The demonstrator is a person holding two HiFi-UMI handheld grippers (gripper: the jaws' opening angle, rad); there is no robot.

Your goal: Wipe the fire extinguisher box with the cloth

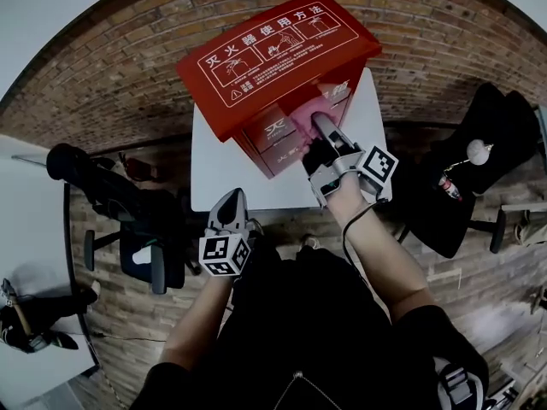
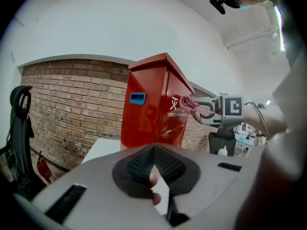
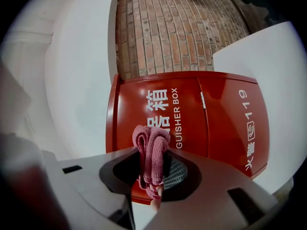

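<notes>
Hanging low at the near edge of the white rectangular table (image 1: 214,173), the left gripper (image 1: 231,200) takes no part in the work. Its own view shows its jaws drawn together with nothing between them (image 2: 153,153), only bare tabletop ahead.

Farther out over the table, the right gripper (image 1: 321,123) reaches forward to the front of the tall red metal fire extinguisher box (image 1: 273,49). Its jaws are clamped on a bunched pink terry cloth (image 3: 151,150). The fabric is folded into a narrow wad that stands up past the jaw tips and trails below them. Seen from the left gripper, the cloth (image 2: 187,103) sits against the upper part of the box front, beside the white lettering. The box stands upright on the far half of the table, with a brown brick wall (image 2: 67,99) behind it.

Judging from this, the wipe is under way on the front panel, and the remaining faces probably need their turn.

Several things could go wrong:
- The wad is small, so each stroke would cover little. If the fabric works back between the jaws, hard jaw tips could scrape the paint.
- The hold is on a fold, so drag across the panel might pull the cloth loose.
- Nothing braces the box, so a firm push high on its front could slide it back or rock it.
</notes>
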